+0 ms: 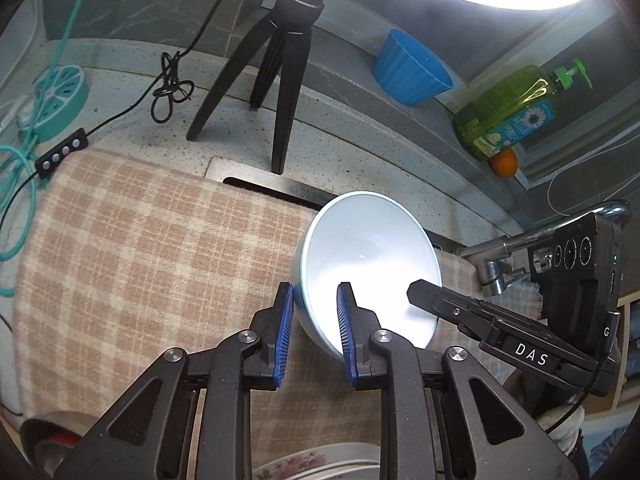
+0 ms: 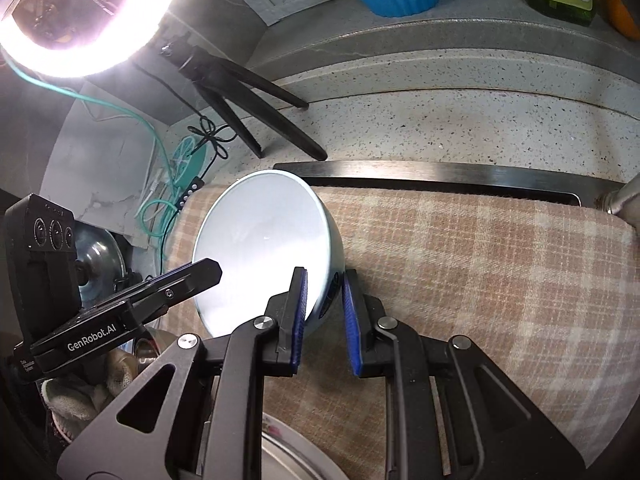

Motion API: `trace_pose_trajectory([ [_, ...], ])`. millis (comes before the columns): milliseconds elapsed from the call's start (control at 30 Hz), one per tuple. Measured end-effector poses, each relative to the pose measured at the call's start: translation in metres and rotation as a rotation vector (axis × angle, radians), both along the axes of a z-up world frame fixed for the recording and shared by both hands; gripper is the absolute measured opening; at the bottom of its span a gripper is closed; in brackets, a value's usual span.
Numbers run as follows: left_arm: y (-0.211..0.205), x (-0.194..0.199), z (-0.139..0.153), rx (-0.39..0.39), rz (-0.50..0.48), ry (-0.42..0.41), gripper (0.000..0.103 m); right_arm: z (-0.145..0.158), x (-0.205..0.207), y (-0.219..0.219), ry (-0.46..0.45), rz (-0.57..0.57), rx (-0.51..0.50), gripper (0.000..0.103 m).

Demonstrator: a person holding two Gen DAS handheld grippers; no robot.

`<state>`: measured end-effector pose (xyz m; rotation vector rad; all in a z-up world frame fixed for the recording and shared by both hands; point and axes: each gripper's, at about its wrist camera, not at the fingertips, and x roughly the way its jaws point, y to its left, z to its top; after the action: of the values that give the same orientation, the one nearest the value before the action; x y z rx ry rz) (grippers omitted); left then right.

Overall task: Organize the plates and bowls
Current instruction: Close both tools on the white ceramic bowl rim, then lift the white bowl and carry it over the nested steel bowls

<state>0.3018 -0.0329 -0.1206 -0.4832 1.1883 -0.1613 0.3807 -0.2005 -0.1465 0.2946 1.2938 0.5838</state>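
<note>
A pale blue bowl (image 1: 368,264) is tilted on its side above the checked cloth (image 1: 160,248), with its white inside facing the cameras. My left gripper (image 1: 314,306) is shut on the bowl's near rim, one blue pad inside the wall and one outside. The right gripper's black finger (image 1: 424,294) reaches into the bowl from the right. In the right wrist view, my right gripper (image 2: 325,294) is shut on the opposite rim of the bowl (image 2: 264,240), and the left gripper's finger (image 2: 200,274) comes in from the left. A floral plate (image 1: 316,460) lies below.
A black tripod (image 1: 280,80) stands on the speckled counter behind the cloth. A blue cup (image 1: 408,68), green soap bottle (image 1: 508,112) and orange (image 1: 505,162) sit on the back ledge. A faucet (image 1: 520,240) is at the right; a teal power strip (image 1: 60,96) and cables are at the left.
</note>
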Motion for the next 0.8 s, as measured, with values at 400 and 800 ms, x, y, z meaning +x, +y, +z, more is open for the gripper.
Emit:
trace_pose_trajectory([
  [400, 0.022, -0.053, 0.029, -0.016, 0.026, -0.059, 0.020, 0.032, -0.050, 0.017, -0.038, 0.040, 0.015, 0.018],
  [800, 0.066, -0.117, 0.056, -0.015, 0.084, -0.111, 0.020, 0.057, -0.102, 0.060, -0.061, 0.130, 0.033, 0.018],
])
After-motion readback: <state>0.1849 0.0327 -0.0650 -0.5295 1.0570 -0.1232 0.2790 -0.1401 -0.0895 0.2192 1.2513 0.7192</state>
